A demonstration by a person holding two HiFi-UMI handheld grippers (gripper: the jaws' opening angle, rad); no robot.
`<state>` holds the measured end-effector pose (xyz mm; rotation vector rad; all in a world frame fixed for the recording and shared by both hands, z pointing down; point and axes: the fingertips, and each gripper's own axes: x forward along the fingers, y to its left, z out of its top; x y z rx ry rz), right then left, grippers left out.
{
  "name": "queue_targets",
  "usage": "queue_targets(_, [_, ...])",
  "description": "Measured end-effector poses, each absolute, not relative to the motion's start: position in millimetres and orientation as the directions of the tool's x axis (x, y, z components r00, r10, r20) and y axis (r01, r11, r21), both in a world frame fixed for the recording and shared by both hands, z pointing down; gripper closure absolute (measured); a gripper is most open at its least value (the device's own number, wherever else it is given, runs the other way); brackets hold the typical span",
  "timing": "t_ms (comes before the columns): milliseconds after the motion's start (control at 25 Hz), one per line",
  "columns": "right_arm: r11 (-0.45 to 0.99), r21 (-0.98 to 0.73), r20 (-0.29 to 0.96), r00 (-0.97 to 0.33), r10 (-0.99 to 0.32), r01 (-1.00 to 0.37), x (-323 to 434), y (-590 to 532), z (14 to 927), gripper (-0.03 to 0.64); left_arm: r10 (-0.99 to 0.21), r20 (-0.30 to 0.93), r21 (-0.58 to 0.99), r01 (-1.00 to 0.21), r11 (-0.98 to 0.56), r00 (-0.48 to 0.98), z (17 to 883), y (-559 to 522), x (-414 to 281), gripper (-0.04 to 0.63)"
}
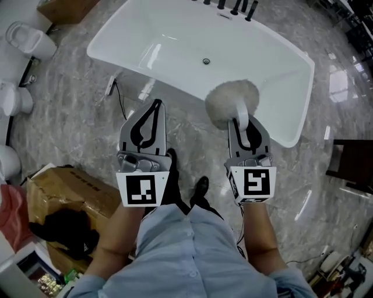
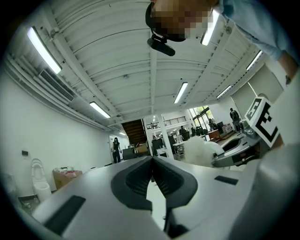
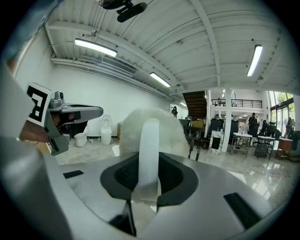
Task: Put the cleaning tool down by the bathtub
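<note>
The cleaning tool is a fluffy white duster head [image 1: 224, 102] on a white handle [image 1: 241, 113]. My right gripper [image 1: 242, 123] is shut on that handle, and the head hangs over the near rim of the white bathtub [image 1: 175, 64]. In the right gripper view the handle [image 3: 150, 140] stands upright between the pads, with the fluffy head [image 3: 129, 133] behind it. My left gripper [image 1: 155, 106] hovers over the marble floor beside the tub, shut, with nothing in it. In the left gripper view its tips [image 2: 151, 161] meet, and the duster head [image 2: 197, 150] shows to the right.
Black faucet fittings [image 1: 233, 7] line the tub's far edge. White toilets [image 1: 29, 38] stand at the left. A cardboard box [image 1: 64, 192] with a black item on it lies at the lower left. Dark furniture [image 1: 352, 166] is at the right. A cable [image 1: 119, 99] runs along the floor.
</note>
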<state>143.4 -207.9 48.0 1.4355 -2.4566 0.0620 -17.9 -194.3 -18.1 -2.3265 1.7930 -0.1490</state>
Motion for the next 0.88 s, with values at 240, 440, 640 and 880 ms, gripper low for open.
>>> queue_targets(240, [0.541,0.090,0.379,-0.474,-0.795,-0.836,121.9,-208.4,101.5,0.520,-0.965,0.028,-0.186,-0.947,-0.260,0.260,28.3,-207.2,-38.9,0.580])
queue_targets(440, [0.552,0.084,0.439,-0.466,-0.768,-0.830,104.3,-212.9,146.2,0.520,-0.963,0.076,-0.157,-0.951,-0.267,0.258,71.5,-220.3,-61.3,0.580])
queue_targets(640, [0.566,0.069,0.485,-0.468,-0.739,-0.821,85.0,-216.7,191.0,0.520,-0.959,0.108,-0.134,-0.952,-0.274,0.261,114.7,-233.2,-79.7,0.580])
queue_targets(880, [0.585,0.068,0.549,-0.459,-0.699,-0.808,69.9,-213.5,240.4,0.520,-0.955,0.145,-0.099,-0.956,-0.276,0.261,164.8,-246.3,-100.5,0.580])
